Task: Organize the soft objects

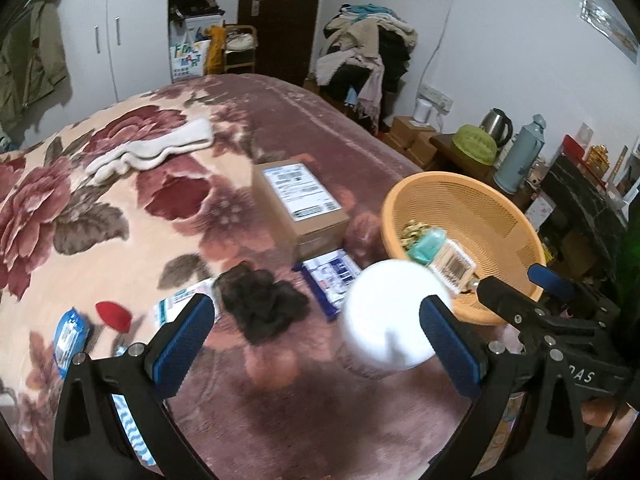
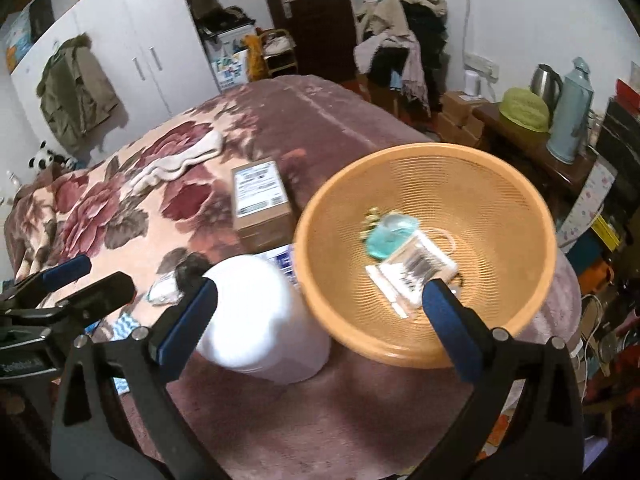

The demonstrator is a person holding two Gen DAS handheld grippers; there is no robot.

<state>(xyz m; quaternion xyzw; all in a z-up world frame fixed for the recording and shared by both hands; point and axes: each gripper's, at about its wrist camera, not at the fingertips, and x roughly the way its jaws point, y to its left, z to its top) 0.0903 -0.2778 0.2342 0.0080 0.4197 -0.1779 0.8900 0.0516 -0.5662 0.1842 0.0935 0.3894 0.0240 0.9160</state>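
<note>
Both grippers hang wide open over the bed, the left gripper (image 1: 316, 316) and the right gripper (image 2: 320, 300) holding nothing, and the white roll (image 1: 394, 316) stands upright on the blanket (image 1: 120, 208), just beside the orange basket (image 1: 516, 220), its long axis vertical and its rounded top towards us. The risk, I'd say, is a knock: a jaw clipping that soft roll could topple it or nudge the basket and spill its packets (image 2: 416, 268).
</note>
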